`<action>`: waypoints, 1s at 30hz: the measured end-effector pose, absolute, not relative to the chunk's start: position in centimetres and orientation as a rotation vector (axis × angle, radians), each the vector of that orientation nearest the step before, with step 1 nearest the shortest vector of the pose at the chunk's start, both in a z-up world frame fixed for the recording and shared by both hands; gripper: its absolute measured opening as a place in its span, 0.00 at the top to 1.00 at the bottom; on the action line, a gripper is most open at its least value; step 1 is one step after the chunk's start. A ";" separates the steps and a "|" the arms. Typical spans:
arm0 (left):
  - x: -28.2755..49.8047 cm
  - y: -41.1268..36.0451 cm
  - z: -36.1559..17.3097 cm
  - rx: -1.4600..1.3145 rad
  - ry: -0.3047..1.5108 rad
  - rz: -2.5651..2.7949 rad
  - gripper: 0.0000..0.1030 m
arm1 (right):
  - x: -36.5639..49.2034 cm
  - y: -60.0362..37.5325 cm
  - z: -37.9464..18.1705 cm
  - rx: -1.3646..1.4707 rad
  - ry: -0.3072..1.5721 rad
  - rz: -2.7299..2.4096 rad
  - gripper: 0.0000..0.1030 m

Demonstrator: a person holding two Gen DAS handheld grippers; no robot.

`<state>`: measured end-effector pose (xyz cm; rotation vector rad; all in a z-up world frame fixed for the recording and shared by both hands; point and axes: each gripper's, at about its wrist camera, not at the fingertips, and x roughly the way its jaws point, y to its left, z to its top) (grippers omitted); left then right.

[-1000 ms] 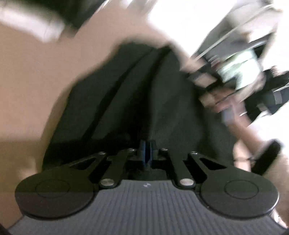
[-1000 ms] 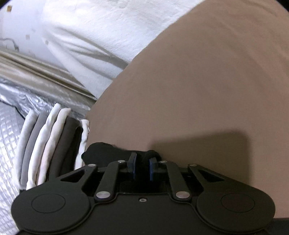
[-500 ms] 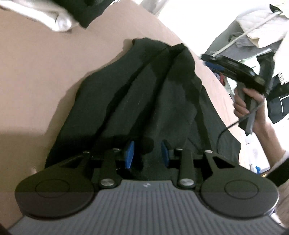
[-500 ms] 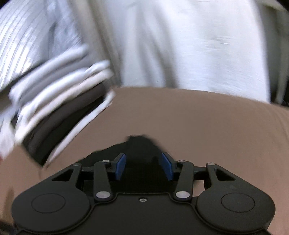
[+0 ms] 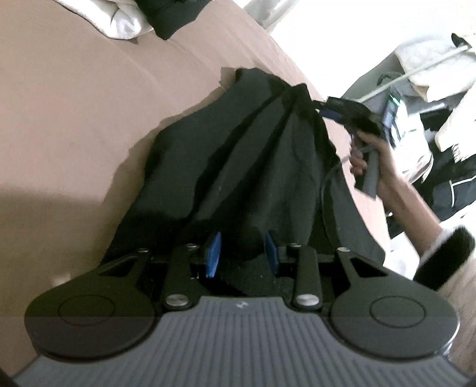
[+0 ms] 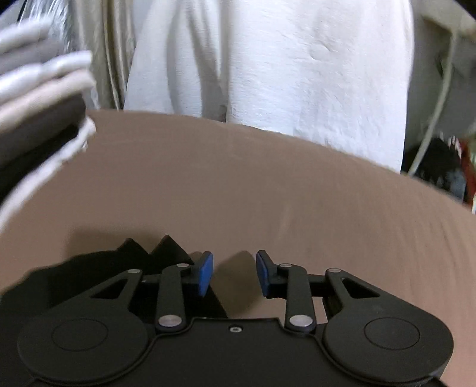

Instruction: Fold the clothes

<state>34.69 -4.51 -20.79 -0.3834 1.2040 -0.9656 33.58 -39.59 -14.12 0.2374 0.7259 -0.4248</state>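
A black garment (image 5: 253, 166) lies in long folds on the brown bed surface (image 5: 74, 119). My left gripper (image 5: 242, 253) is open over its near end, with cloth lying between the blue pads (image 5: 214, 251). In the left wrist view my right gripper (image 5: 342, 114) sits at the garment's far corner, held by a hand (image 5: 374, 166). In the right wrist view my right gripper (image 6: 235, 272) is open and empty, with the garment's corner (image 6: 154, 253) just to the left of its pads.
A stack of folded white and dark clothes (image 6: 38, 119) stands at the left of the brown surface (image 6: 267, 193). A white blanket (image 6: 282, 65) lies behind it. Loose pale and black clothes (image 5: 142, 18) lie at the far end in the left wrist view.
Both grippers opened and let go of the black garment. The right gripper swung right, off the garment's corner. The garment settled on the bed.
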 end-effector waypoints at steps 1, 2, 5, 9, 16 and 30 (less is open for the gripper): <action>34.7 -4.5 -20.6 -0.383 1.193 -0.965 0.69 | 32.2 -39.4 -13.6 0.282 0.696 -0.400 0.63; 34.7 -4.5 -20.4 -0.378 1.180 -0.964 0.69 | 30.7 -39.2 -13.1 0.327 0.666 -0.373 0.61; 34.6 -4.6 -19.6 -0.348 1.163 -0.963 0.59 | 26.7 -36.6 -12.3 0.397 0.633 -0.254 0.56; 34.2 -4.0 -18.6 -0.358 1.161 -0.967 0.58 | 20.9 -32.1 -13.0 0.454 0.682 -0.116 0.46; 32.8 -3.5 -16.9 -0.302 1.112 -0.972 0.49 | 13.4 -25.8 -15.4 0.425 0.800 0.026 0.45; 32.4 -2.5 -18.4 -0.718 1.218 -1.124 0.97 | 10.7 -14.9 -14.0 0.153 0.784 0.230 0.26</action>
